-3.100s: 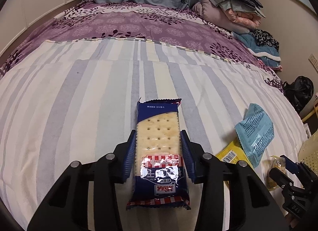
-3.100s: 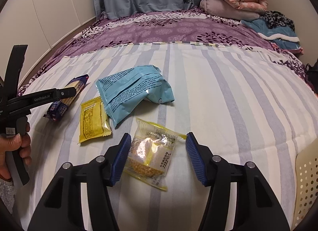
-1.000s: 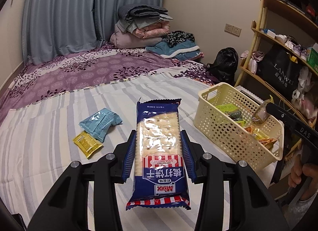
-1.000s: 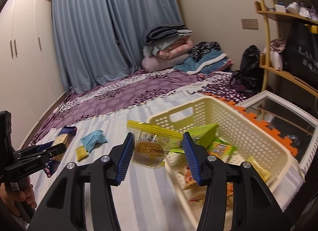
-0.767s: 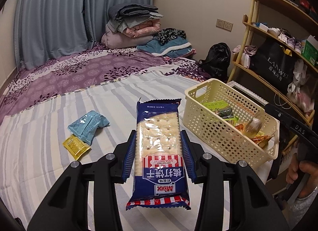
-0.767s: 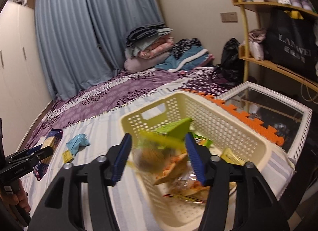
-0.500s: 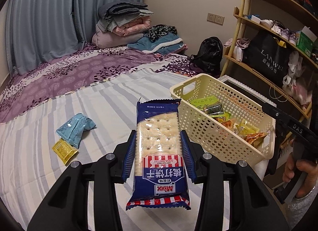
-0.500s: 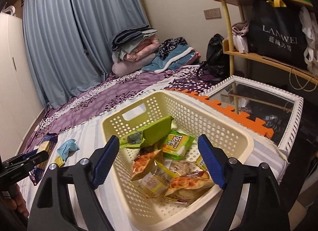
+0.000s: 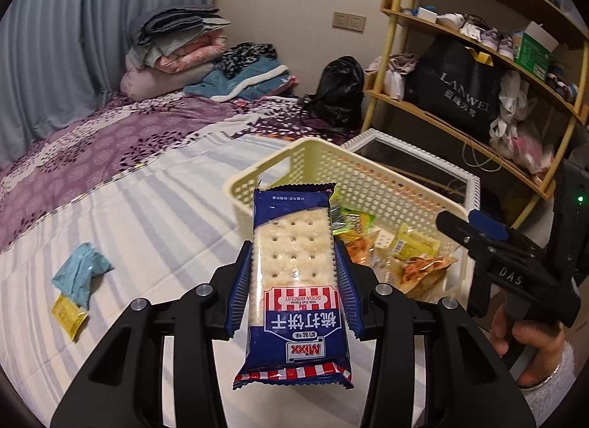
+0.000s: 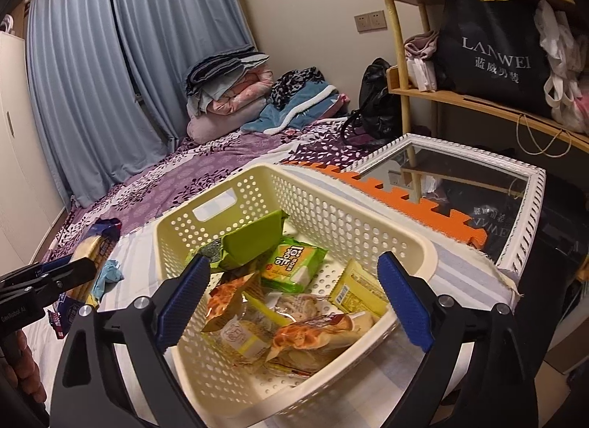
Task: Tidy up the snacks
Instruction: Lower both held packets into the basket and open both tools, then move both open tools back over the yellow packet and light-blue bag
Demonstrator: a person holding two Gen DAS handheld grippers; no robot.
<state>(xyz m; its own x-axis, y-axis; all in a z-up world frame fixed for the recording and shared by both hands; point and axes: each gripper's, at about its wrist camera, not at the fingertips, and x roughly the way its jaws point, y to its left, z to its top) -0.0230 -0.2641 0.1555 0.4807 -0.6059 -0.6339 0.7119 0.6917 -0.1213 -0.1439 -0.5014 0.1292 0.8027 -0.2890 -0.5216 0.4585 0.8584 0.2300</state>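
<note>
While the left gripper point(image 9: 292, 273) clamps the cracker pack point(image 9: 294, 280) lengthwise, the basket point(image 9: 291, 166) lies just ahead; the right gripper point(image 10: 291, 302), jaws opening and empty, hovers over it.

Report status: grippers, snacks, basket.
Left gripper shut on soda biscuit pack. Right gripper empty, opening above basket. Two packets remain on bed. Path clear.

Basket point(image 10: 412, 247) top open; snacks point(image 10: 294, 317) fill floor, shelf point(image 10: 478, 104) & mirror point(image 10: 522, 185) crowd behind.
</note>
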